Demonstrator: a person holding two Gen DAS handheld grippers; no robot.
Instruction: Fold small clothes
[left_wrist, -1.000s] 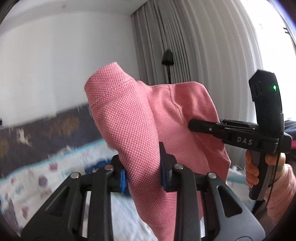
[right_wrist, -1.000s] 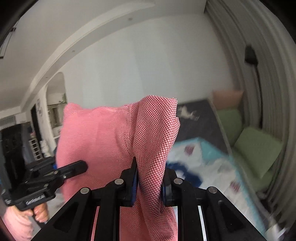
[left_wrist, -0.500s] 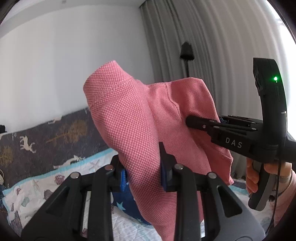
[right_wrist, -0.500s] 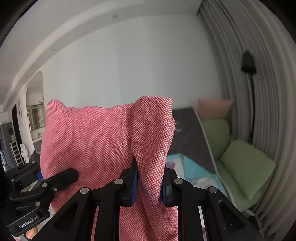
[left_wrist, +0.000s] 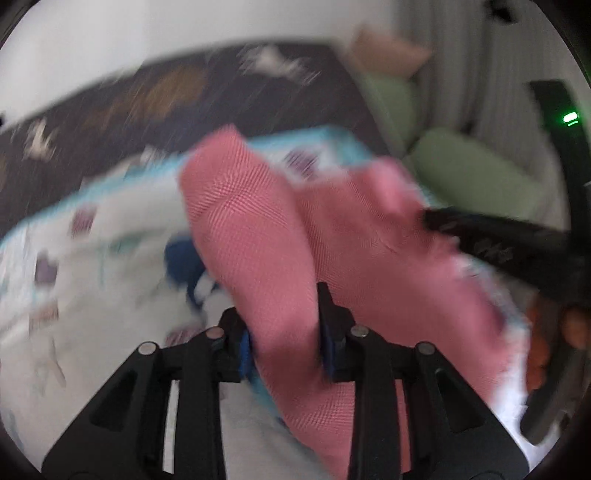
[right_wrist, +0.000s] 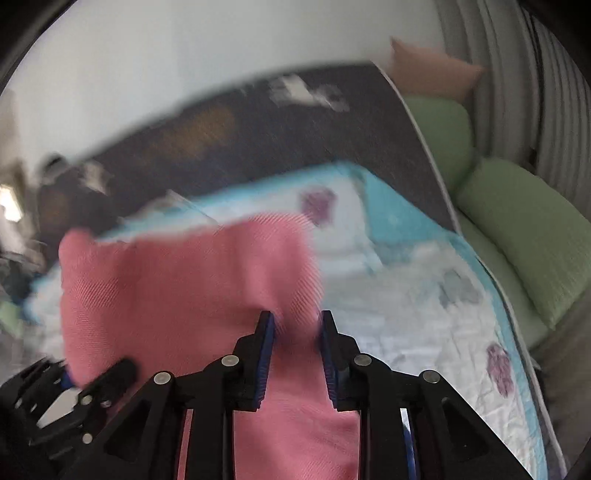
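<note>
A pink knit garment (left_wrist: 280, 236) hangs between both grippers over the bed. My left gripper (left_wrist: 284, 332) is shut on one corner of it. My right gripper (right_wrist: 295, 325) is shut on the other corner of the pink garment (right_wrist: 177, 288), which spreads to the left and hangs down between the jaws. The right gripper also shows at the right in the left wrist view (left_wrist: 491, 236), and the left gripper at the lower left in the right wrist view (right_wrist: 70, 391). Both views are motion-blurred.
Below lies a bed with a white patterned quilt (right_wrist: 413, 306) edged in turquoise. A dark blue item (left_wrist: 184, 262) lies on it. A dark patterned headboard (right_wrist: 258, 136) stands behind, green cushions (right_wrist: 524, 225) and grey curtains (right_wrist: 517, 92) to the right.
Both grippers have swung down with the pink garment, from pointing at the wall and curtains to pointing at the bed. Both remain shut on it.
</note>
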